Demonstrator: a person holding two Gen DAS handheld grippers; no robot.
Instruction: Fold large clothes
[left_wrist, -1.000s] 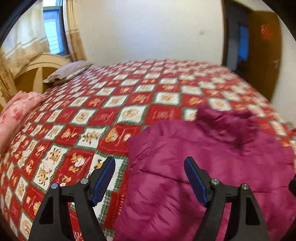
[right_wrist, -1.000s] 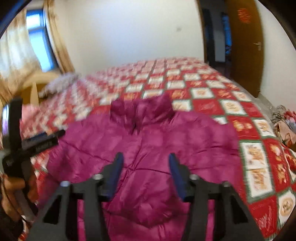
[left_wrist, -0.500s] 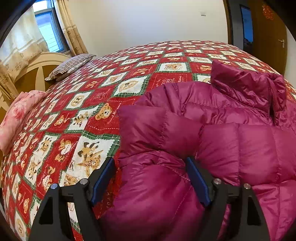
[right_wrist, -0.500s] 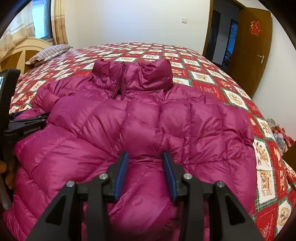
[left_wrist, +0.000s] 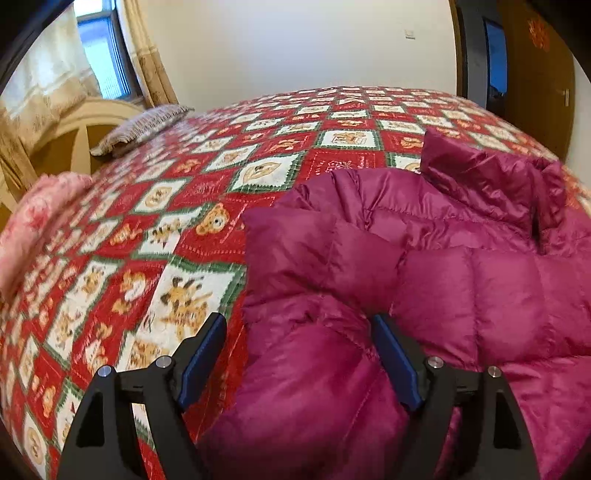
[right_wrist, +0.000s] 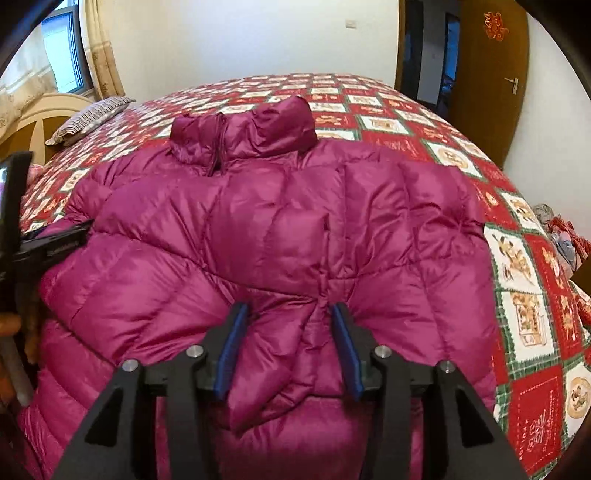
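Note:
A magenta puffer jacket (right_wrist: 295, 236) lies front up on the bed, collar toward the far side, its lower part doubled over the chest. It also shows in the left wrist view (left_wrist: 424, 280). My right gripper (right_wrist: 290, 350) is closed partway on a bunched fold of the jacket at the front middle. My left gripper (left_wrist: 299, 358) is open wide at the jacket's left edge; puffy fabric lies between its jaws, and the left jaw is over the quilt. The left gripper also shows at the left edge of the right wrist view (right_wrist: 55, 243).
A red, white and green bear-print quilt (left_wrist: 192, 206) covers the bed. A striped pillow (left_wrist: 140, 125) and a headboard (left_wrist: 74, 129) are at the far left. A pink blanket (left_wrist: 33, 218) lies at the left. A brown door (right_wrist: 487, 77) and floor clutter (right_wrist: 561, 236) are at the right.
Both grippers came down from above the bed onto the jacket. The right gripper's jaws narrowed and took hold of a fold. The jacket's lower part now lies doubled over the chest.

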